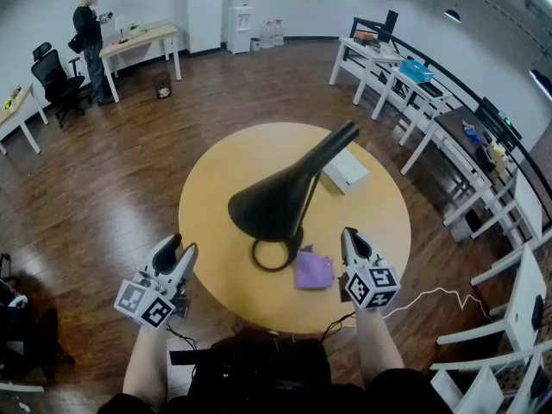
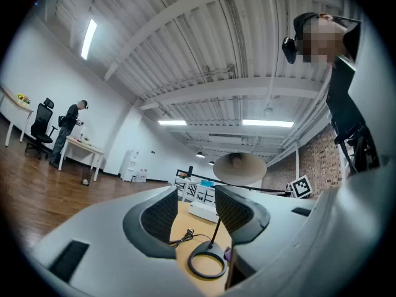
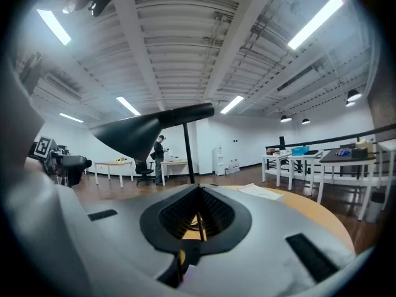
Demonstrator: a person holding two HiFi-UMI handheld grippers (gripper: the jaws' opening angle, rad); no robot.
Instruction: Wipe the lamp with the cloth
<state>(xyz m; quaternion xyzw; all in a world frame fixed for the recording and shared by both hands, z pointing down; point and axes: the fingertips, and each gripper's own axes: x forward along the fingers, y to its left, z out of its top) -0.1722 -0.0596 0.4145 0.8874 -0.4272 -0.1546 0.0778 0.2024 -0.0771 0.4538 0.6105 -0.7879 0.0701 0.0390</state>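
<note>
Wiping looks not yet begun: the purple cloth (image 1: 313,270) lies flat on the round surface (image 1: 216,179) toward its 5 o'clock edge, just beside the ring base (image 1: 256,255) of the lamp (image 1: 276,201), in neither tool. The right tool (image 1: 349,235) (image 3: 199,212), jaws pressed together on nothing, sits at the cloth's 3 o'clock. The left tool (image 1: 177,250) (image 2: 193,212), jaws apart and empty, hangs at the surface's 7 o'clock.

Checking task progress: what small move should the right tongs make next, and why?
Likely open the right tongs and lower them onto the purple cloth: they are shut with nothing seen between them, while the cloth appears to lie on the table beside the lamp's ring base.
</note>
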